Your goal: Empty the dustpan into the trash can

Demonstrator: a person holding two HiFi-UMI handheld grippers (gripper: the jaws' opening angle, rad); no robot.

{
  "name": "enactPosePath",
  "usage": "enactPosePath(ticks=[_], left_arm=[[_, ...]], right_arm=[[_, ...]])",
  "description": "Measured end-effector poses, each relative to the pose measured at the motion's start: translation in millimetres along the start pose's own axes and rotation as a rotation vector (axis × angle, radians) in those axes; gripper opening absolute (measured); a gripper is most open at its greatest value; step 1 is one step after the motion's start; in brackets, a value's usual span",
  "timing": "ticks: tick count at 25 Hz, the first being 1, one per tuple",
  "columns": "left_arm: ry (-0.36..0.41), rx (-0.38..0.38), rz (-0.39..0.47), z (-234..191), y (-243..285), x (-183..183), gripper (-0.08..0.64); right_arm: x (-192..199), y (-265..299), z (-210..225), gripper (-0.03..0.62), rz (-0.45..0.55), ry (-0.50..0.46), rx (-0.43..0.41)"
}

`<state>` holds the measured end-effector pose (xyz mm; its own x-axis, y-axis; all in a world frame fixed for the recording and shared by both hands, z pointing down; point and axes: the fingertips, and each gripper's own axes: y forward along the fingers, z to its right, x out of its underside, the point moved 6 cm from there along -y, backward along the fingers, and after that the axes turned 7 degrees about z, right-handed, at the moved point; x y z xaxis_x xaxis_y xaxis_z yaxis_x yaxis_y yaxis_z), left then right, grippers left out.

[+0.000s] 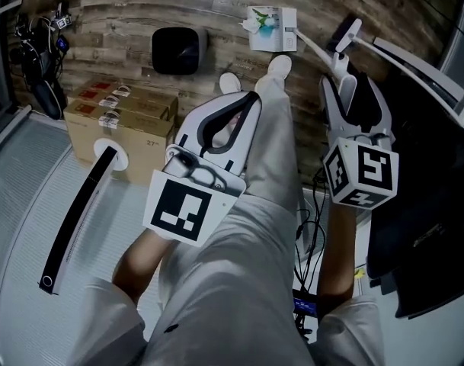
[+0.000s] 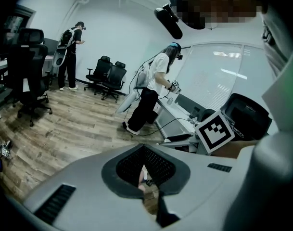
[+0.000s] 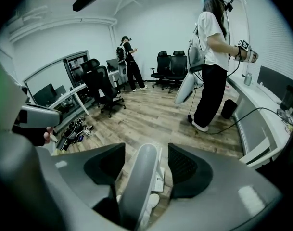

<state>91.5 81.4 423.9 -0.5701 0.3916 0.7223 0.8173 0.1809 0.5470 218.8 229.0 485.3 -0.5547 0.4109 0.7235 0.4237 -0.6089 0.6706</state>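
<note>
- The left tongs [image 2: 144,153] pressed together at the tips, nothing between them, over a wood-plank floor [image 2: 74,124].
- A person in a white shirt [image 2: 153,88] stands at a long bench [image 2: 177,114] strung with cables.
- A second person [image 2: 69,57] stands by the far wall, near black office chairs [image 2: 108,73].
- A marker cube [image 2: 216,131] shows at right.

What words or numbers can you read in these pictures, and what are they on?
"27", then a tiny unclear mark: on the side of the brown cardboard box.
White labels on top of the boxes: too small to read.
White-and-green rectangular packet: print too blurred to read.
Nothing else is readable.
</note>
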Motion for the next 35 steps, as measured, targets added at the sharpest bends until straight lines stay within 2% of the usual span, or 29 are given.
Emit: enactPosePath(ticks=[5, 6, 7, 8, 13, 17, 22, 30, 35], left_arm=[[-0.018, 0.002, -0.016, -0.2, 10.4, 1.1, 0.006], [-0.02, 0.001, -0.021, -1.2, 10.9, 1.5, 0.006], [-0.019, -0.001, -0.026, -2.6, 11.1, 2.1, 0.006], [-0.017, -0.004, -0.03, -4.0, 11.3, 2.8, 0.007], [-0.017, -0.016, -0.043, -7.5, 13.2, 4.8, 0.007], [-0.016, -0.009, -0.032, -6.5, 16.2, 3.4, 0.007], [0.0, -0.009, -0.022, -6.0, 15.0, -3.3, 0.006], [-0.016, -0.013, -0.004, -5.0, 3.8, 5.3, 0.007], [-0.021, -0.02, -0.008, -3.3, -8.4, 14.2, 0.007]], right_arm=[[2.7, 14.4, 4.5, 0.29, -0.086, 0.026, 0.013], [4.2, 17.0, 5.0, 0.278, -0.113, 0.03, 0.026], [5.3, 19.6, 5.0, 0.217, -0.14, 0.03, 0.038], [5.7, 21.9, 4.8, 0.182, -0.161, 0.026, 0.048], [8.5, 29.2, 9.7, 0.157, -0.244, 0.014, 0.094], [10.8, 25.4, 23.7, 0.121, -0.309, -0.101, 0.157], [15.9, 23.7, 15.5, 0.123, -0.378, -0.193, 0.118], [16.4, 20.6, 16.8, 0.123, -0.225, 0.024, 0.146], [20.7, 20.1, 14.0, 0.123, -0.201, 0.074, 0.179]])
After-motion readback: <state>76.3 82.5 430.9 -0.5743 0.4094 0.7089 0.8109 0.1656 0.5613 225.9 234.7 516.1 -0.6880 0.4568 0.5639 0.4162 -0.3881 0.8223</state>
